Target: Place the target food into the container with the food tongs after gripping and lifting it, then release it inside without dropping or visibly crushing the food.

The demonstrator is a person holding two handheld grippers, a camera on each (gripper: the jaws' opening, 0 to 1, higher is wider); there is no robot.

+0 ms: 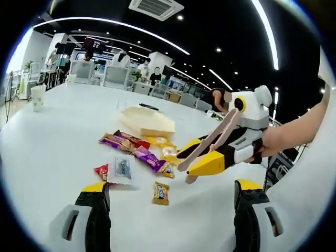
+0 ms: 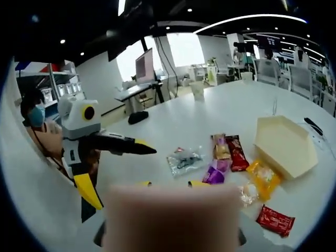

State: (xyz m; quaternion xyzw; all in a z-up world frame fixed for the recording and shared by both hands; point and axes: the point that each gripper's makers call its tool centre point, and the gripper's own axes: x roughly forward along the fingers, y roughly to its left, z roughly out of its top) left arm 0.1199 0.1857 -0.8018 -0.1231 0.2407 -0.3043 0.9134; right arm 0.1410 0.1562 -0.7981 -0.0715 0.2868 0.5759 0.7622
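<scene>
Ok, left gripper [image 1: 170, 210]: jaws spread wide, nothing between them, low over the white table [image 1: 58, 147]. In the right gripper view it comes in from the left, held up off the table, jaws apart.

Right gripper [image 1: 186, 161] is clenched on the tongs [image 1: 215, 136], with a hand [image 1: 273, 143] behind it. In the left gripper view the tongs slant down toward the table and their tips sit just beside the near edge of the snack pile. No food is visible in them. Whether the tips touch the table, cannot tell. In the right gripper view the tongs are a big blurred beige block right in front of the camera.

Just ahead of the left gripper lies a yellow packet [image 1: 161, 192], apart from the rest. Past it is a clear packet [image 1: 119, 169] over a red one. Next comes the pile [image 1: 142, 152]: purple, brown, red and orange packets, all flat on the table.

Beyond the pile is the container [image 2: 283, 142], a beige hexagonal box, open, with nothing seen inside.

A cup [image 1: 38, 97] stands far off to the left.
</scene>
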